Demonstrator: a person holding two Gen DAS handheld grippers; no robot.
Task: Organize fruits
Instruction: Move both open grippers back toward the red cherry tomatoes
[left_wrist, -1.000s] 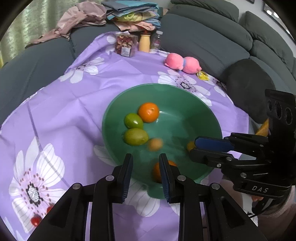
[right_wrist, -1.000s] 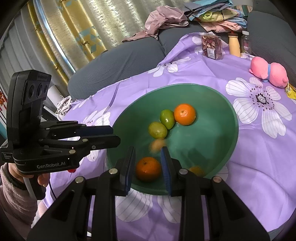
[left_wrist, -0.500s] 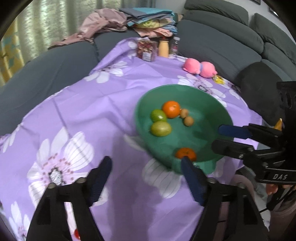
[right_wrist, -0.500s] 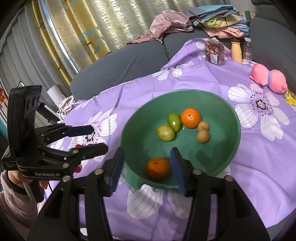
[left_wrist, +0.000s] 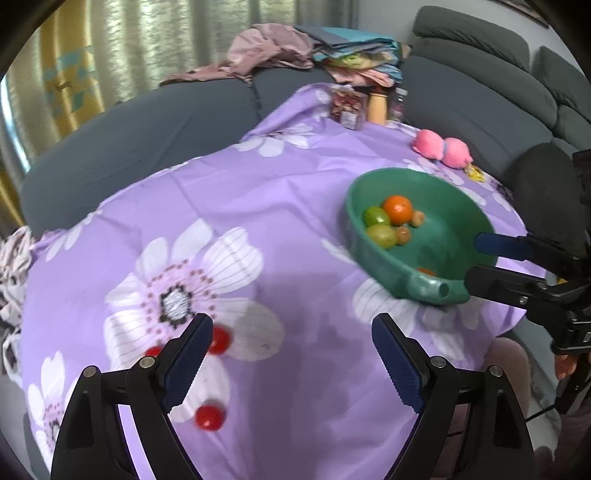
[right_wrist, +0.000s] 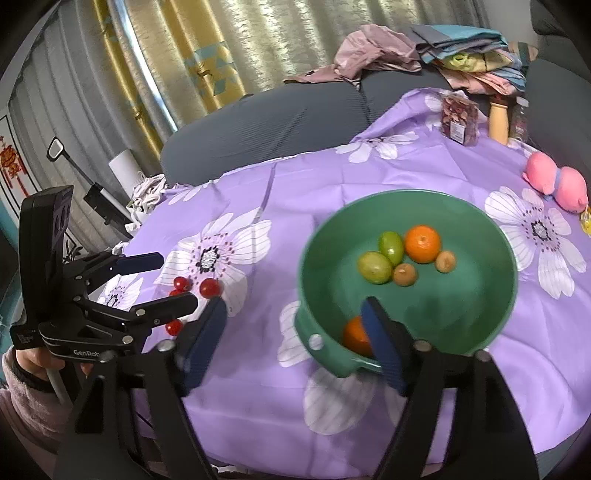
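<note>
A green bowl (right_wrist: 406, 195) on the purple flowered cloth holds an orange (right_wrist: 423, 243), two green fruits (right_wrist: 375, 266) and two small brown fruits (right_wrist: 404, 274). A second orange (right_wrist: 352, 336) lies at the near wall, partly hidden by my right finger. My right gripper (right_wrist: 295, 332) hovers over the bowl's near rim, jaws opening, gripping nothing. Three red cherry tomatoes (left_wrist: 219, 339) lie on the cloth left of the bowl. Above them my left gripper (left_wrist: 291, 354) is wide, still opening and empty; from the right wrist it appears as the left gripper (right_wrist: 179, 280).
A pink plush toy (left_wrist: 443, 147), a snack jar (left_wrist: 347, 107) and bottles (left_wrist: 376, 107) stand at the far end of the table. A grey sofa (left_wrist: 147, 122) with piled clothes (left_wrist: 273, 51) wraps around the table. The cloth's near edge drops off close to both grippers.
Both grippers went from shut to wide. The right one let go of the orange, which stays in the bowl, and drew back. The left one swung left to above the tomatoes.
</note>
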